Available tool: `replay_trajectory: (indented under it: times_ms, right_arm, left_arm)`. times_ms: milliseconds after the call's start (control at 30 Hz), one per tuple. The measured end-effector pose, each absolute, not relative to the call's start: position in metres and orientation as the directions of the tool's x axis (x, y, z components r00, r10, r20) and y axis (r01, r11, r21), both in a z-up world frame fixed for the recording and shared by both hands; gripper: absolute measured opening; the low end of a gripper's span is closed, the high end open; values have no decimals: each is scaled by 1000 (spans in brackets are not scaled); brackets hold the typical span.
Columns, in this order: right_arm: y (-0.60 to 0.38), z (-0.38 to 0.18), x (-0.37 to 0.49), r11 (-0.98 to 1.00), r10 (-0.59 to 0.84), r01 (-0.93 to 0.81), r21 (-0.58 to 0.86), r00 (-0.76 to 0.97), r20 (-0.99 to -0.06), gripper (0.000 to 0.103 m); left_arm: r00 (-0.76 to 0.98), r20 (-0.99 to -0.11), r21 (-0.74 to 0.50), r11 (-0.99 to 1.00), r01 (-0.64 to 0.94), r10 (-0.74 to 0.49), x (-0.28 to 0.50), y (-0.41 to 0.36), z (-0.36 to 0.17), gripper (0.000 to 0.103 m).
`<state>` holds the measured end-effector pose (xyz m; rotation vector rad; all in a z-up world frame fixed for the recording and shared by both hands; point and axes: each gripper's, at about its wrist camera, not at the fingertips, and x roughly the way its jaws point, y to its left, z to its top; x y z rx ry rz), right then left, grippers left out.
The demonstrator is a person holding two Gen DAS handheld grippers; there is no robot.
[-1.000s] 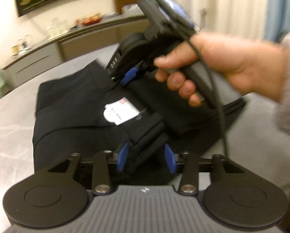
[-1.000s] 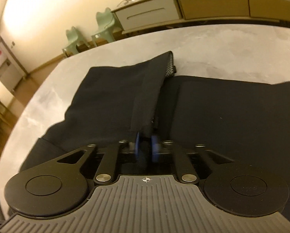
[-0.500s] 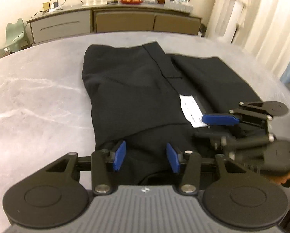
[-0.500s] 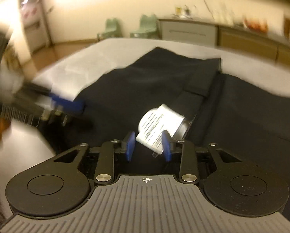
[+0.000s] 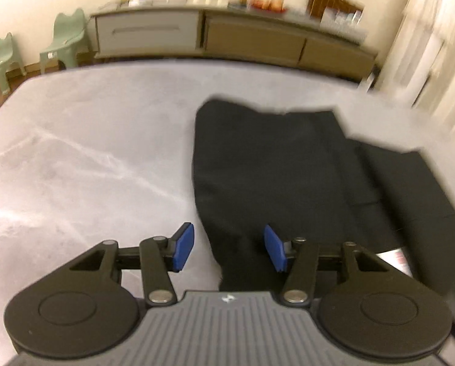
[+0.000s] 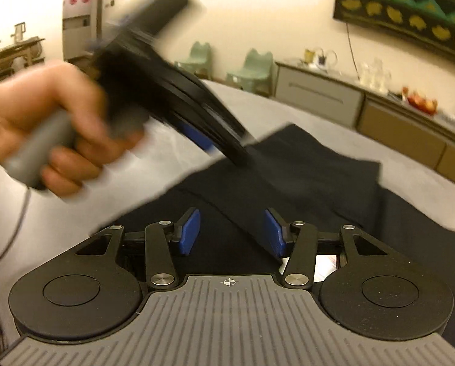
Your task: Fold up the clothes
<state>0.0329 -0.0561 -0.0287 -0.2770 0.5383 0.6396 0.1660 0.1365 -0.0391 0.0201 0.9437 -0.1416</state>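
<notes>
Both tongs have let go since a second ago, when each was pinching a fold of the black trousers (image 5: 276,164); now the cloth lies flat and folded on the grey table (image 5: 90,140), and the white tag (image 5: 395,257) that sat on top is mostly tucked under at the near right.

Room-wise: the trousers sit right of the middle, with a wide stretch of bare tabletop to their left running out to the left edge, and a strip of bare top between their far end and the far edge. Beyond that edge are a long sideboard (image 5: 233,36) and two green kid chairs (image 5: 65,42).

Left tongs (image 5: 229,251): jaws about half apart and opening, hovering over the near left edge of the trousers, pads not pressing anything. Right tongs (image 6: 232,233): same deal, about half apart and opening, cloth below them but nothing gripped. From the right view the left hand (image 6: 50,128) is up over the left side, blurry.
</notes>
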Motion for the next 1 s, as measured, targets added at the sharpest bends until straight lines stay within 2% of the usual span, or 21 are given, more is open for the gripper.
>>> replay_trajectory:
  times_ms: [67, 167, 267, 367, 500, 533, 600, 633, 667, 700, 733, 767, 933, 1000]
  right_arm:
    - [-33, -50, 34, 764, 468, -640, -88, 642, -608, 54]
    - [-23, -64, 14, 767, 445, -629, -124, 661, -604, 55]
    - [-27, -62, 6, 750, 467, -653, -103, 633, -618, 55]
    - [-34, -49, 9, 733, 482, -677, -62, 582, -654, 56]
    - [-62, -22, -4, 788, 490, -615, -37, 661, -569, 54]
    - [-69, -22, -6, 806, 471, -590, -43, 684, -557, 54]
    - [-78, -38, -7, 826, 434, -562, -37, 677, -594, 54]
    - [-81, -51, -7, 825, 426, -564, -26, 653, -626, 55]
    - [-81, -59, -13, 810, 437, -585, -45, 652, -620, 58]
    - [-80, -60, -20, 787, 451, -613, -68, 647, -615, 61]
    - [-78, -57, -22, 768, 457, -637, -74, 624, -634, 64]
    - [-77, -54, -22, 756, 458, -650, -78, 610, -647, 64]
    - [-110, -17, -17, 806, 422, -581, -114, 698, -578, 65]
    - [-127, -12, 0, 852, 346, -503, -144, 748, -567, 65]
  left_arm:
    - [594, -803, 7, 997, 74, -39, 174, 145, -40, 59]
    - [584, -811, 7, 999, -47, 33, 186, 172, -37, 51]
    - [581, -801, 58, 986, -158, 140, 190, 192, -33, 45]
    - [638, -769, -56, 991, -121, 34, 173, 190, -6, 45]
    - [668, -713, -153, 977, 150, -214, 140, 153, 22, 52]
    - [640, -723, -164, 964, 209, -262, 137, 144, 19, 52]
    - [560, -795, -104, 962, 252, -232, 141, 130, -8, 52]
    - [550, -817, -40, 969, 244, -172, 143, 126, -22, 54]
    - [581, -806, 33, 970, 239, -115, 142, 123, -28, 67]
    - [587, -805, 57, 975, 214, -82, 144, 124, -28, 70]
    - [569, -819, 32, 984, 173, -74, 148, 127, -25, 64]
    - [575, -814, 18, 985, 169, -84, 145, 124, -17, 54]
    - [639, -744, -10, 960, 280, -194, 117, 79, 21, 57]
    - [624, -744, 6, 931, 366, -240, 109, 48, 17, 57]
